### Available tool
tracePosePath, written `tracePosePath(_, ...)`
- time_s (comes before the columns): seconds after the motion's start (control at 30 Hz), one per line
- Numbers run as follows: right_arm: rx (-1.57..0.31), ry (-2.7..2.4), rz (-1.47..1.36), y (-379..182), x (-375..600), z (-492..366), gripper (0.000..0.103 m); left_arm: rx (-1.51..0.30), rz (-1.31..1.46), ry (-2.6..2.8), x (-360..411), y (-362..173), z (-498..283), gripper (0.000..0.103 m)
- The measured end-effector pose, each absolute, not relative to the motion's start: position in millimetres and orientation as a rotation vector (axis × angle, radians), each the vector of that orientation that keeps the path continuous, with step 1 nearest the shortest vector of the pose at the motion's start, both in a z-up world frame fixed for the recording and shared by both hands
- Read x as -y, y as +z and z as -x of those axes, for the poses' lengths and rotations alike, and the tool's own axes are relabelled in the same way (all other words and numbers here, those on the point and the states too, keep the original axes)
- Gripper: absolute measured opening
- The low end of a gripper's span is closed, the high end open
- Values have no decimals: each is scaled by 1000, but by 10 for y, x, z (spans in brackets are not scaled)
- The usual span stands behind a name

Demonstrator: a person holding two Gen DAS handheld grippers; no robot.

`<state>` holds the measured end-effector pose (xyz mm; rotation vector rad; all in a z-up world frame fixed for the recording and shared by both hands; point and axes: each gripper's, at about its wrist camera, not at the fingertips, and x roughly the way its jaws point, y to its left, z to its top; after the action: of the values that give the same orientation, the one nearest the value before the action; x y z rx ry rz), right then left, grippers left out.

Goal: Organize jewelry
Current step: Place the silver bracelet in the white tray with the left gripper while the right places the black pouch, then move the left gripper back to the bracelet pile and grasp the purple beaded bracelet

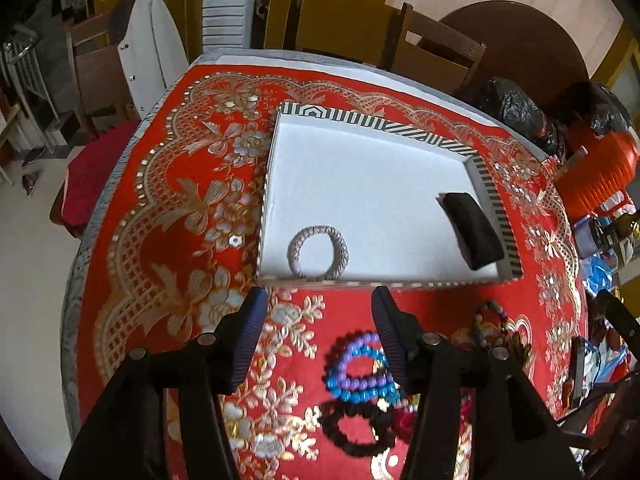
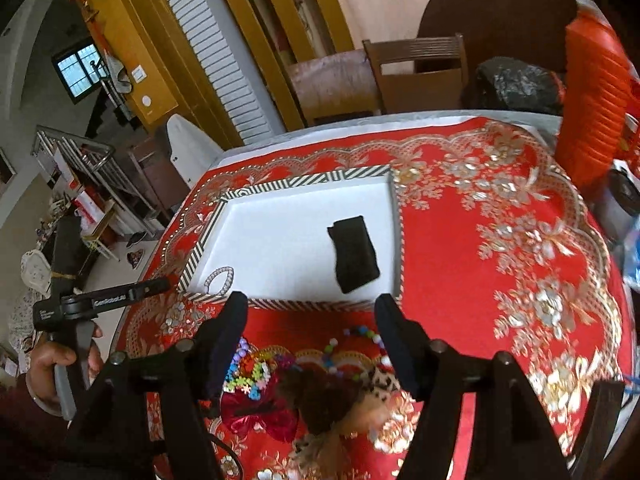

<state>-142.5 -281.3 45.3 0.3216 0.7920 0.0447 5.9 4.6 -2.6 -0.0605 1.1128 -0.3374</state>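
A white tray with a striped rim lies on the red tablecloth. In it are a grey-pink woven bracelet near the front left corner and a black cushion at the right. My left gripper is open and empty, just in front of the tray's near rim. Below it lie purple and blue bead bracelets and a black bead bracelet. My right gripper is open and empty above a pile of colourful bracelets and hair ties.
Wooden chairs stand behind the table. An orange plastic container and black bags sit at the right edge. The left gripper's body and the hand holding it show at the left of the right wrist view.
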Motion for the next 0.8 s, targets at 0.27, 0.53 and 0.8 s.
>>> tracePosePath(0.27, -769, 4, -284, 464, 2694, 1718, 69, -1077, 21, -346, -87, 102, 207, 40)
tracePosePath(0.53, -771, -1, -315, 469, 2631, 1901, 69, -1031, -18, -351, -88, 233, 376, 40)
tracePosePath(0.8, -761, -17, -309, 498, 2615, 2029, 69, -1018, -30, -361, -80, 249, 445, 40)
